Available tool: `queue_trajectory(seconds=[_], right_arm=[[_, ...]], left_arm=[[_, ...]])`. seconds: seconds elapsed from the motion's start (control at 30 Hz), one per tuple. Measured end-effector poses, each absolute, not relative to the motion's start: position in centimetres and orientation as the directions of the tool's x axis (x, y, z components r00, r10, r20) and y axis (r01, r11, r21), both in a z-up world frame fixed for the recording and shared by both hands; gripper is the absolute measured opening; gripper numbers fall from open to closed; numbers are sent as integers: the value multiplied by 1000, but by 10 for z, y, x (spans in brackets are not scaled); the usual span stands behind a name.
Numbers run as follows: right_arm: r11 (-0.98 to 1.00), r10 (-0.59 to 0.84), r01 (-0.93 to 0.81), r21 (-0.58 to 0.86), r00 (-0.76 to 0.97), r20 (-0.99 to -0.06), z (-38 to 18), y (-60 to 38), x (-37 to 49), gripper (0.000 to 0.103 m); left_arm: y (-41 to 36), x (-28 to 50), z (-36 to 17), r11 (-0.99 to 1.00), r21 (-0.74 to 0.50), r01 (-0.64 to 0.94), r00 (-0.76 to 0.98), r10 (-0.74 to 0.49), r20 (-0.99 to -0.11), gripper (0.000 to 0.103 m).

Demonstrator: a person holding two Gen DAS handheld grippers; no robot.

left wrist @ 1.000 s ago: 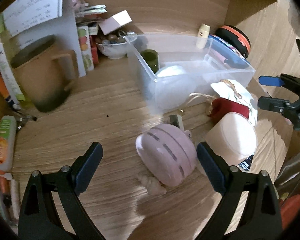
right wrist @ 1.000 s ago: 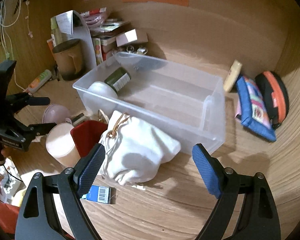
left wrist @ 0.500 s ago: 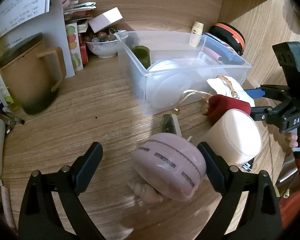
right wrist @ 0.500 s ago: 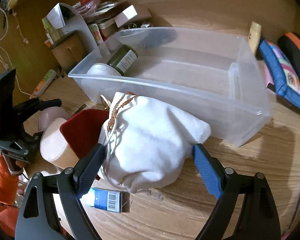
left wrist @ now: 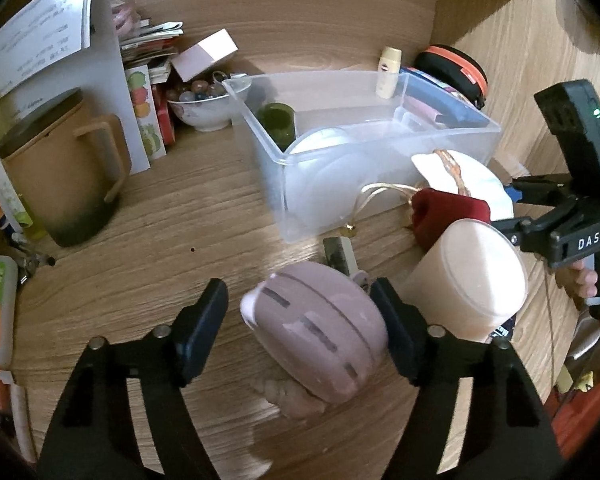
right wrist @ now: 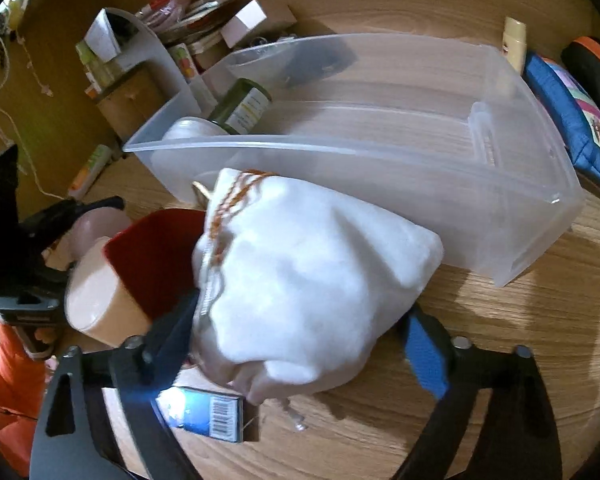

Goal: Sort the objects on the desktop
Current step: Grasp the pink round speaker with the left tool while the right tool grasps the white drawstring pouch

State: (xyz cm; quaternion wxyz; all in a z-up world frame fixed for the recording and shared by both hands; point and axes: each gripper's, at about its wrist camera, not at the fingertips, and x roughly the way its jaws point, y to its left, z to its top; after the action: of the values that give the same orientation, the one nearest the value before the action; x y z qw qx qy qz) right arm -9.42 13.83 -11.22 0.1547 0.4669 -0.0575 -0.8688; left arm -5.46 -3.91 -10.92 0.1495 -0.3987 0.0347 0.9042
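Pink round case (left wrist: pixel 320 332), on the counter (left wrist: pixel 160 240) at 6 o'clock from the clear bin (left wrist: pixel 380 148), between the closing, half-wide left hand-held gripper (left wrist: pixel 300 320): may squirt off its curved shell; white pouch (right wrist: pixel 312 276), in the closing right hand-held gripper (right wrist: pixel 300 336), may sag loose.

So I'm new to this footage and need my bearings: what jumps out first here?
The white cloth bag fills the right wrist view, sitting between the right gripper as its jaws close. In the left view, a round pink case lies between the closing left gripper. Behind both stands a clear plastic bin on the wooden desk.
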Motion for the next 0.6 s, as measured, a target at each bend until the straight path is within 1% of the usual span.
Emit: queue_trajectory(seconds=[0.07, 0.17, 0.37, 0.6], right_arm=[[-948, -312, 223, 226, -522, -794, -108, 136, -91, 70], [-954, -290, 232, 192, -532, -795, -102, 134, -87, 66], [-963, -233, 245, 112, -550, -802, -89, 136, -79, 62], [-944, -97, 319, -88, -520, -849, -75, 129, -70, 60]], left_arm=[[-39, -55, -109, -953, -60, -296, -637, 244, -732, 68], [-39, -55, -110, -955, -62, -288, -637, 240, -733, 62], [-42, -55, -111, -962, -65, -265, -643, 226, -732, 62], [-44, -56, -111, -966, -62, -251, -648, 215, -730, 62]])
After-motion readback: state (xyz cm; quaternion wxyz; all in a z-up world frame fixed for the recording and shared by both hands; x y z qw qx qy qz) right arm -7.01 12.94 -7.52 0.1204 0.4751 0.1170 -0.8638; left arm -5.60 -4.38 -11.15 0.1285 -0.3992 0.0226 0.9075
